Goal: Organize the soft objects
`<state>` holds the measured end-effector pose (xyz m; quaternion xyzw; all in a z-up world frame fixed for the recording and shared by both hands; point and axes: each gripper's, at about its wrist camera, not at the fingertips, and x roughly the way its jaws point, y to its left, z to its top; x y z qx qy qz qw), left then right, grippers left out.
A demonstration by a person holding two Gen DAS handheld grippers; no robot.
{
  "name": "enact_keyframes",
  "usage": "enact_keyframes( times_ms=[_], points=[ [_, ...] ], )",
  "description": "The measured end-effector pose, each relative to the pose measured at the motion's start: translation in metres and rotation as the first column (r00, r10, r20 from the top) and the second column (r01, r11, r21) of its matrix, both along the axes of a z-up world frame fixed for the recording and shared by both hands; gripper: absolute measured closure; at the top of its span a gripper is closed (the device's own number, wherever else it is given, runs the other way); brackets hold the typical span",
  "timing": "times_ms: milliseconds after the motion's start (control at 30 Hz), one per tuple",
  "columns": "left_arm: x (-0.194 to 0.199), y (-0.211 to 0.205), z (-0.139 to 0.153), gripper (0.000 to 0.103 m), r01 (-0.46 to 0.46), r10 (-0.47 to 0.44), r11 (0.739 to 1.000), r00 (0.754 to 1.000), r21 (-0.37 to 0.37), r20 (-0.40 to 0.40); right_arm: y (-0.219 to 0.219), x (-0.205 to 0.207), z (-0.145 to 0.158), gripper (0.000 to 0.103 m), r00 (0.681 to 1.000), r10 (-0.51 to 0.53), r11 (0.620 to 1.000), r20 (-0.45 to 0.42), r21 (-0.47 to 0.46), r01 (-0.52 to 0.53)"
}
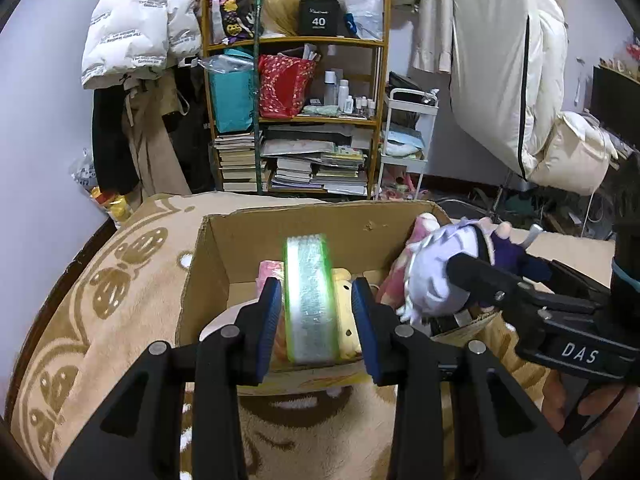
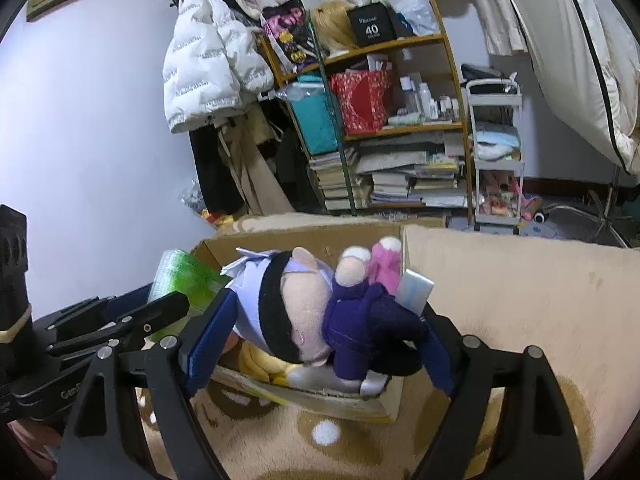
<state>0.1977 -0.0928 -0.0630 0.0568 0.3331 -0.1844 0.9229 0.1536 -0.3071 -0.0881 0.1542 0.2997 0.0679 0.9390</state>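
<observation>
Tan fleece blanket (image 1: 132,280) with darker brown motifs, covering the surface under everything. On it, open cardboard box (image 1: 288,220), flaps up, plain brown, partly filled with soft items: pink and yellow plush visible inside.

Plush doll (image 2: 320,320) over the box's near right corner: lavender hair, black headband, peach felt face, dark purple garment, stubby peach hand. Lies sideways across the right gripper (image 2: 320,344), whose blue-padded jaws stand wide on either side of it; pads appear to bear on hair and garment, contact on the far pad not clear.

Sponge-like pad (image 1: 310,300) over the box's near middle: flat, oblong, silvery-white textured face, bright green rim, standing on edge. Left gripper (image 1: 316,320) pinches it by its two broad sides, blue pads pressed to it.

Behind: wooden shelf unit (image 1: 296,92) of books, bags, bottles; white puffer jacket (image 1: 140,28) hanging on the wall.
</observation>
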Motion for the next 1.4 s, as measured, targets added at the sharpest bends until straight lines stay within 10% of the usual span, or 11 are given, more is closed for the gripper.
enact_keyframes(
  times_ms=[400, 767, 1400],
  points=[
    [-0.009, 0.015, -0.005, 0.046, -0.102, 0.106, 0.993, 0.992, 0.057, -0.067, -0.006, -0.007, 0.001, 0.004, 0.999, -0.012, 1.000, -0.031, 0.026, 0.013],
    [-0.064, 0.037, 0.037, 0.010, -0.189, 0.184, 0.979, 0.981, 0.079, 0.068, -0.004, -0.046, 0.031, 0.000, 1.000, -0.014, 1.000, 0.002, -0.028, 0.014],
    [-0.154, 0.079, 0.081, 0.002, -0.246, 0.236, 0.968, 0.958, 0.044, 0.162, 0.000, -0.126, 0.081, 0.000, 0.994, -0.022, 0.992, 0.110, -0.120, 0.035]
  ],
)
